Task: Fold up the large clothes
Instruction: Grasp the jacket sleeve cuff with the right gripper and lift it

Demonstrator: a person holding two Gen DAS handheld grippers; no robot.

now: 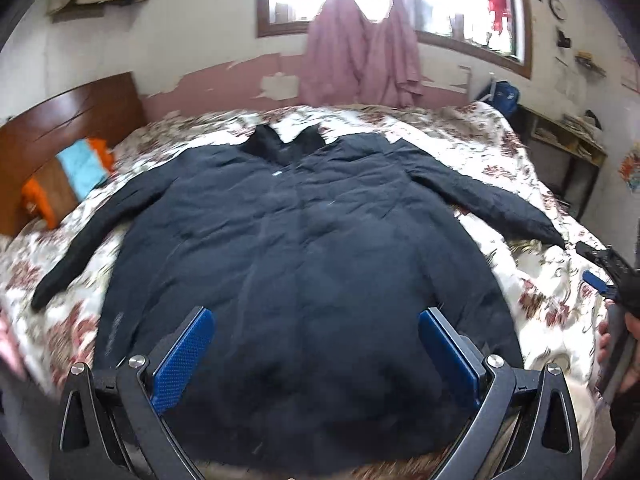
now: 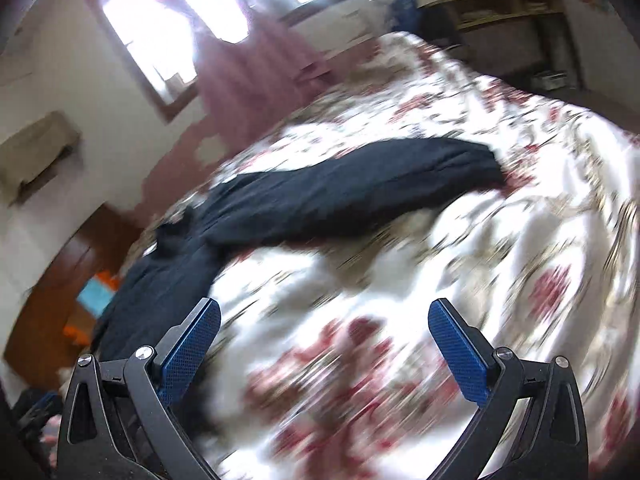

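**Jacket laid flat; right sleeve lying ahead of the right gripper**

The bed [image 1: 460, 136], under a floral quilt, is carrying the whole job. A dark navy jacket [image 1: 300, 240] is lying spread on it, back or front up (the blur is not letting me say which), collar pointing toward the window wall and hem toward the person. Its body is running straight away from the left gripper [image 1: 316, 352], which is hovering over the hem end with its jaws spread wide and nothing between them.

Both sleeves are angling outward and down toward the hem side. The left sleeve [image 1: 80, 248] is reaching toward the headboard [image 1: 60, 120]; the right sleeve [image 2: 360, 188] is stretching toward the foot of the bed, its cuff [image 2: 484, 164] the farthest point.

The relation that matters: in the right wrist view the right sleeve is lying crosswise, its long axis running roughly left to right ahead of the right gripper [image 2: 324, 344], well apart from the fingertips, with bare quilt between. That gripper is likewise standing wide open and empty. It is clearly the nearer of the two to this sleeve; the left gripper is sitting centred on the hem, with neither cuff close.

Judgement: no fold is made yet. The sleeve is probably the first piece to bring inward, and the right gripper would need to travel forward to reach it.
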